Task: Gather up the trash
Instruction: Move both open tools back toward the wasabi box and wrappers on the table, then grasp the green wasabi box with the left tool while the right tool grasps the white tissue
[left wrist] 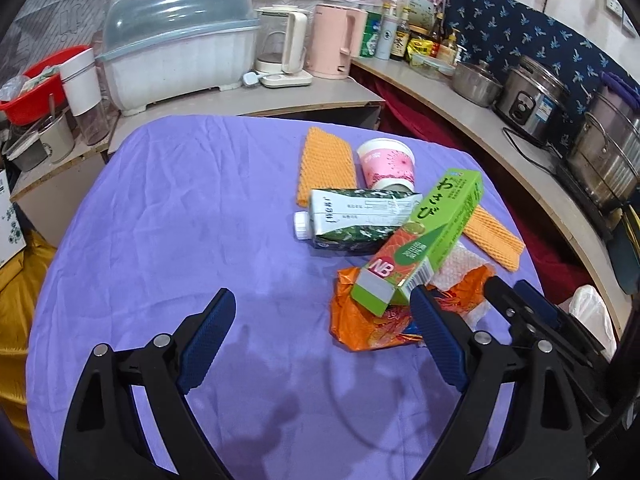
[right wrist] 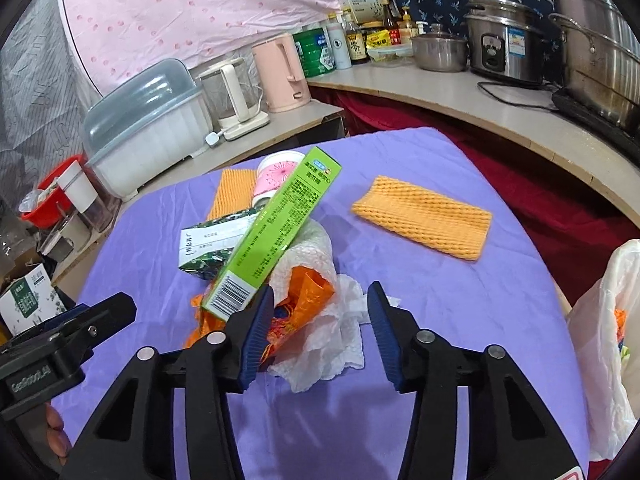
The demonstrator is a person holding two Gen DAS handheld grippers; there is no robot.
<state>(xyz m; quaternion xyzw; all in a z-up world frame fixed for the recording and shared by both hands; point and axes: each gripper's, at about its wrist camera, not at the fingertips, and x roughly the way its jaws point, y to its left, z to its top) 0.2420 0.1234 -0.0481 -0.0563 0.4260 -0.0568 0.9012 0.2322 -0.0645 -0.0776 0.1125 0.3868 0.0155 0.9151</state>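
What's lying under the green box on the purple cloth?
The green box rests on a milk carton, white tissue and an orange wrapper. Whatever lies deeper in the pile is covered.

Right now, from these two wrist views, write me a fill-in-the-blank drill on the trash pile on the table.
1. The green box leans on the milk carton, and its low end rests on an ____ snack wrapper.
2. The table is covered by a ____ cloth.
3. The pink paper cup lies on its ____.
4. Crumpled white tissue lies between the fingers of the ____ gripper.

Missing words: orange; purple; side; right
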